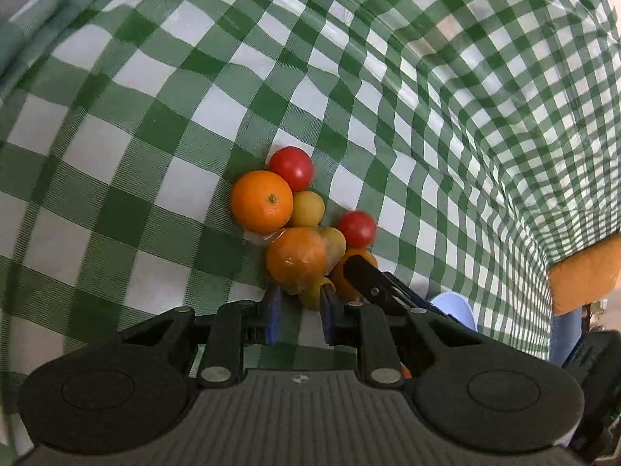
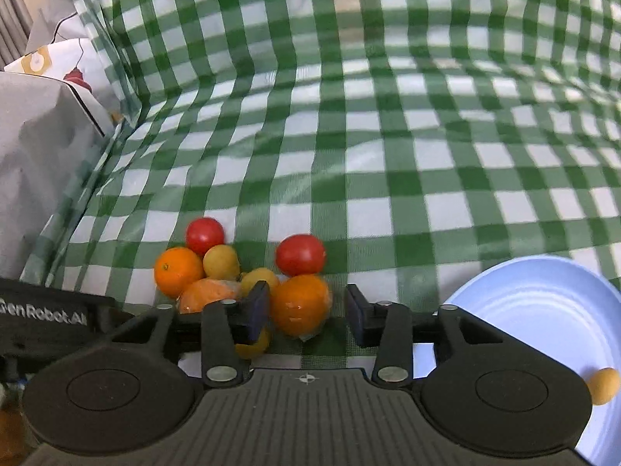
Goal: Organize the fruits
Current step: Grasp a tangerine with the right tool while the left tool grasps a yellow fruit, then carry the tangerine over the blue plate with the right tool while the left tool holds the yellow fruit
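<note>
Though narrow — right tongs (image 2: 306, 308) astride orange (image 2: 299, 299)

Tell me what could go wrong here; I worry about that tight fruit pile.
The wrapped orange between the right gripper's pads touches a red tomato and yellow fruit; lifting may roll them. Its slippery wrap may slide. The left gripper works close by and could collide.
</note>
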{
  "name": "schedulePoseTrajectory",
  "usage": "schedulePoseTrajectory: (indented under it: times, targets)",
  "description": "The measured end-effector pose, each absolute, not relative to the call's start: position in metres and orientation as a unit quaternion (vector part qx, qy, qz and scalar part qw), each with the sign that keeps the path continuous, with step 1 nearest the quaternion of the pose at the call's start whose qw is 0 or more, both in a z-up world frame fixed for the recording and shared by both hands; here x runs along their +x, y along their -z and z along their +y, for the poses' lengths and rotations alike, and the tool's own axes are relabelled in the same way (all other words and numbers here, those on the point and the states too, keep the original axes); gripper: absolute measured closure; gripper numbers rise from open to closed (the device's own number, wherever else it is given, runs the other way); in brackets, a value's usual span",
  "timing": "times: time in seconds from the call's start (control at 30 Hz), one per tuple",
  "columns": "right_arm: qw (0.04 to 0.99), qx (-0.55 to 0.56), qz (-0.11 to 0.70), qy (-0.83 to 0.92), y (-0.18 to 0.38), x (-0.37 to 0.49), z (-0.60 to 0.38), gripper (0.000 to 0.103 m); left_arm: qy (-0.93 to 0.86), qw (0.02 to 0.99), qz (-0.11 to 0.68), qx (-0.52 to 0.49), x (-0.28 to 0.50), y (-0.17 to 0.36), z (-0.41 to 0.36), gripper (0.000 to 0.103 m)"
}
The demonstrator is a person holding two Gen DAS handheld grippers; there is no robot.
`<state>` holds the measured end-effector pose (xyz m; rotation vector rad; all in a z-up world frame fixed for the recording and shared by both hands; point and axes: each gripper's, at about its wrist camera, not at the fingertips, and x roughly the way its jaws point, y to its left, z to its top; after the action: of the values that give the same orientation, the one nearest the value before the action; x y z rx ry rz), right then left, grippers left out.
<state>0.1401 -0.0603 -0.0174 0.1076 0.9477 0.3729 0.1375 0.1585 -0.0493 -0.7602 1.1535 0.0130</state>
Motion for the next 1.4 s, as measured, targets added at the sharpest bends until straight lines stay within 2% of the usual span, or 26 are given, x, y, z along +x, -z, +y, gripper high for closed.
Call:
schedulePoseTrajectory:
  times: [0.03, 0.1, 0.17, 0.23, 0.33, 0.4, 0.47, 0.53, 0.6, 0.67, 0.77, 0.8, 1.03, 1.1, 1.4]
  targets:
    - [0.871, 0.055, 0.453, -0.181, 0.018, 0.141, -0.061, 0.070, -0.007, 0.769, 0.532, -0.353, 0.139, 0.051, 0.157, 0.079]
    - [0.874, 0.051, 0.449, -0.178, 0.013, 0.139, -0.062, 0.080, -0.006, 0.766, 0.532, -0.362, 0.141, 0.055, 0.155, 0.079]
    - [0.881, 0.059, 0.436, -0.172, 0.007, 0.137, -0.070, 0.103, -0.006, 0.765, 0.532, -0.363, 0.144, 0.057, 0.151, 0.076]
    - [0.891, 0.075, 0.419, -0.161, -0.001, 0.137, -0.081, 0.103, -0.012, 0.766, 0.535, -0.356, 0.148, 0.057, 0.146, 0.069]
    - [0.890, 0.086, 0.419, -0.160, -0.001, 0.139, -0.093, 0.103, -0.020, 0.770, 0.540, -0.340, 0.153, 0.060, 0.136, 0.069]
    - [0.881, 0.092, 0.433, -0.170, 0.005, 0.143, -0.096, 0.099, -0.020, 0.775, 0.538, -0.331, 0.154, 0.059, 0.131, 0.069]
    - [0.877, 0.091, 0.438, -0.176, 0.007, 0.144, -0.095, 0.099, -0.021, 0.781, 0.540, -0.313, 0.154, 0.057, 0.127, 0.075]
    - [0.876, 0.090, 0.438, -0.182, 0.008, 0.143, -0.093, 0.093, -0.018, 0.782, 0.541, -0.309, 0.151, 0.055, 0.128, 0.077]
    - [0.872, 0.092, 0.442, -0.189, 0.010, 0.144, -0.090, 0.075, -0.027, 0.785, 0.545, -0.294, 0.145, 0.050, 0.132, 0.077]
    - [0.869, 0.088, 0.446, -0.194, 0.011, 0.143, -0.084, 0.064, -0.037, 0.783, 0.546, -0.297, 0.138, 0.045, 0.141, 0.077]
    - [0.867, 0.076, 0.453, -0.196, 0.016, 0.146, -0.073, 0.061, -0.061, 0.799, 0.540, -0.259, 0.128, 0.035, 0.152, 0.077]
    - [0.865, 0.072, 0.456, -0.196, 0.018, 0.147, -0.069, 0.057, -0.070, 0.805, 0.539, -0.240, 0.126, 0.032, 0.155, 0.077]
    - [0.867, 0.042, 0.457, -0.193, 0.025, 0.148, -0.056, 0.060, -0.040, 0.814, 0.560, -0.149, 0.128, 0.039, 0.144, 0.076]
    - [0.869, 0.032, 0.454, -0.193, 0.025, 0.146, -0.056, 0.068, -0.038, 0.823, 0.554, -0.121, 0.127, 0.038, 0.136, 0.076]
    - [0.875, 0.035, 0.436, -0.207, 0.009, 0.130, -0.069, 0.068, -0.046, 0.841, 0.525, -0.121, 0.111, 0.020, 0.147, 0.077]
